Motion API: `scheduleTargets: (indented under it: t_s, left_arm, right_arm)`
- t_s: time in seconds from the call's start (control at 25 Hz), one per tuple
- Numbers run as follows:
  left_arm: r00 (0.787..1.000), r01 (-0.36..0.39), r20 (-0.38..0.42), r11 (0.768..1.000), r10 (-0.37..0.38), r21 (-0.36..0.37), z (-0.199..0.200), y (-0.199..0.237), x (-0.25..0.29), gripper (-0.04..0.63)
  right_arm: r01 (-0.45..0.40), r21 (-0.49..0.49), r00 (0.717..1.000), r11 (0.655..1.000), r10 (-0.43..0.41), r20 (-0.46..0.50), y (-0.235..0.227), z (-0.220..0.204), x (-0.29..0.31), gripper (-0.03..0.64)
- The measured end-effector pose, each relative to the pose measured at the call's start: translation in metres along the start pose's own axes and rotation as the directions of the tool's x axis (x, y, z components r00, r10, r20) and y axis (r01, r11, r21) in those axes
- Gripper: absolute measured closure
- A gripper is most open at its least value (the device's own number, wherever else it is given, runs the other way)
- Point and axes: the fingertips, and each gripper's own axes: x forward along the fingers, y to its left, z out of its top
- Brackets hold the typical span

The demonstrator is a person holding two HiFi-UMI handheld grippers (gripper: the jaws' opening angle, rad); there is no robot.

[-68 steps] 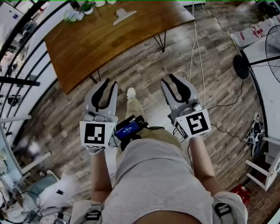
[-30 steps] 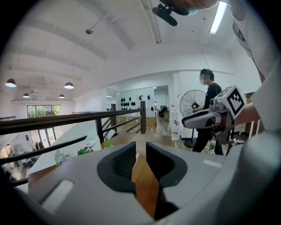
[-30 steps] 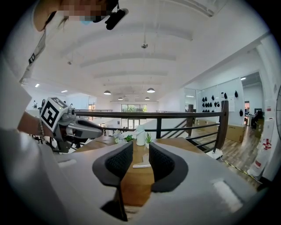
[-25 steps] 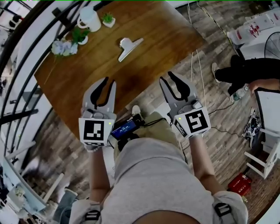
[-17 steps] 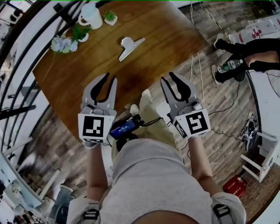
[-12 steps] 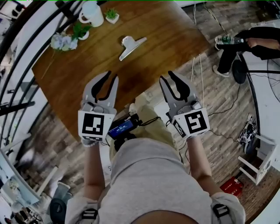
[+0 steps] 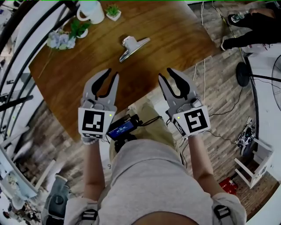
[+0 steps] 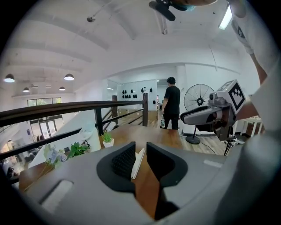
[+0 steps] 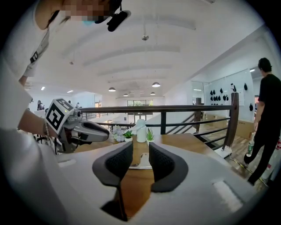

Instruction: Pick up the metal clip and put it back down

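The metal clip (image 7: 133, 46) lies flat on the wooden table (image 7: 171, 30), toward its far middle. Both grippers hover side by side over the table's near edge, well short of the clip. My left gripper (image 7: 112, 74) is open and empty. My right gripper (image 7: 166, 73) is also open and empty. In the left gripper view the clip (image 8: 138, 161) shows far off through the gap of my left gripper (image 8: 140, 154). In the right gripper view the clip (image 9: 141, 166) lies ahead on the table, beyond my right gripper (image 9: 140, 158).
A white mug (image 7: 90, 9), a small potted plant (image 7: 113, 11) and a bunch of flowers (image 7: 61, 39) stand at the table's far left. A black railing (image 7: 17, 66) runs along the left. A person in black (image 7: 254, 26) stands at the upper right near a fan (image 8: 198, 102).
The table and clip have drawn nearer, and both grippers now reach over the table's near edge. The person in black has shifted toward the top right.
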Motion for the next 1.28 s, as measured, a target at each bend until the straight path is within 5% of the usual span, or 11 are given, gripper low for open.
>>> scheduleTargets:
  t_s: [0.84,1.28]
  left_arm:
    - [0.987,-0.021,-0.161,0.996,0.006,-0.087,-0.049,0.031,0.066,0.499]
    - [0.97,0.037,-0.234,0.993,-0.062,-0.108,-0.084,0.032,0.102,0.486]
  right_arm:
    - [-0.097,0.059,0.991,0.994,0.102,-0.086,-0.038,-0.029,0.064,0.506]
    - [-0.099,0.084,0.986,0.991,0.11,-0.127,-0.049,-0.045,0.087,0.506]
